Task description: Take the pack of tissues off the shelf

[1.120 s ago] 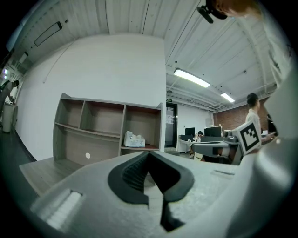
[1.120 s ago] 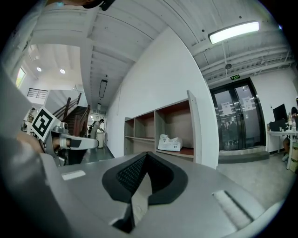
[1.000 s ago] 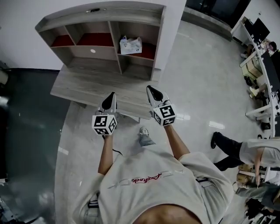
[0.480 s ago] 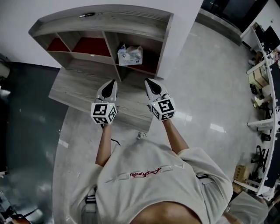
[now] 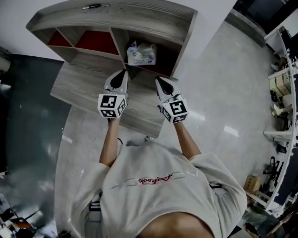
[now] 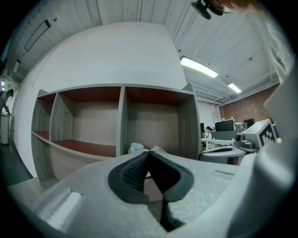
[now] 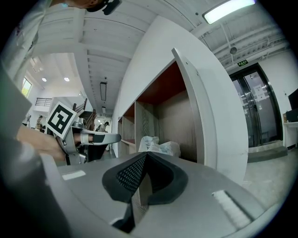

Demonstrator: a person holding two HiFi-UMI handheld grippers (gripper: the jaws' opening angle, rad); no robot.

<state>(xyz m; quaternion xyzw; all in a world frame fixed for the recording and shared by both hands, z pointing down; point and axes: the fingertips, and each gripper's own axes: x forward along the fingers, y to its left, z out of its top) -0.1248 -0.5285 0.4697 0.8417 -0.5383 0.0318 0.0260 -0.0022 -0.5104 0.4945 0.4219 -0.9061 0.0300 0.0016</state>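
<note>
The approach looks under way: the left claw (image 5: 121,73) and right claw (image 5: 160,80), both pinched together and empty, hover over the table (image 5: 79,90) mid-frame, short of the pack of tissues (image 5: 142,53) in the right compartment of the shelf (image 5: 116,16) above, so one must spread and reach in.

A: Where do we log the pack of tissues (image 5: 141,54)?
B: Right-hand compartment of the grey wood-grain shelf (image 5: 139,14), on its red floor, just beside the divider.
A: Appearance?
B: We note a pale, crinkled plastic wrap.
</note>
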